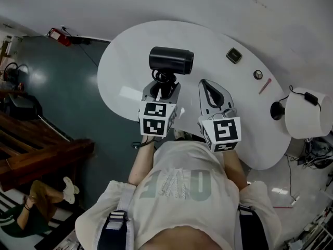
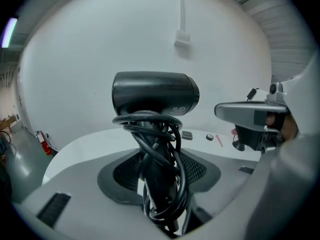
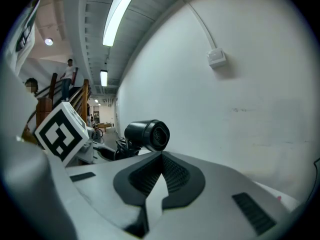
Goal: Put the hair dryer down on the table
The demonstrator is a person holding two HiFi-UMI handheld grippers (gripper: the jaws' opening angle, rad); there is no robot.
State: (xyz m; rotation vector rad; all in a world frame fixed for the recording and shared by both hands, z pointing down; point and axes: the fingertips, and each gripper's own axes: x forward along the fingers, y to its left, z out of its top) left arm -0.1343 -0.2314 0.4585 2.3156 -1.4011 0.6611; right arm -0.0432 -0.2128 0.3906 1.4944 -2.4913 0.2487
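Observation:
My left gripper (image 1: pixel 162 87) is shut on the handle of a black hair dryer (image 1: pixel 171 60), whose cord is coiled round that handle. The dryer stands handle-down with its barrel level over the white oval table (image 1: pixel 125 61). In the left gripper view the wrapped handle (image 2: pixel 159 179) fills the gap between the jaws and the barrel (image 2: pixel 155 93) sits above them. My right gripper (image 1: pixel 209 86) hovers just to the right, shut and empty. In the right gripper view its jaws meet at the tip (image 3: pixel 161 156), and the dryer (image 3: pixel 146 134) shows beyond them to the left.
On the table's right part lie a small dark square (image 1: pixel 233 55), a small round piece (image 1: pixel 258 74) and a red pen (image 1: pixel 265 86). A white round device with a black cable (image 1: pixel 309 113) stands at the right edge. Left of the table is teal floor with wooden stairs (image 1: pixel 31 150).

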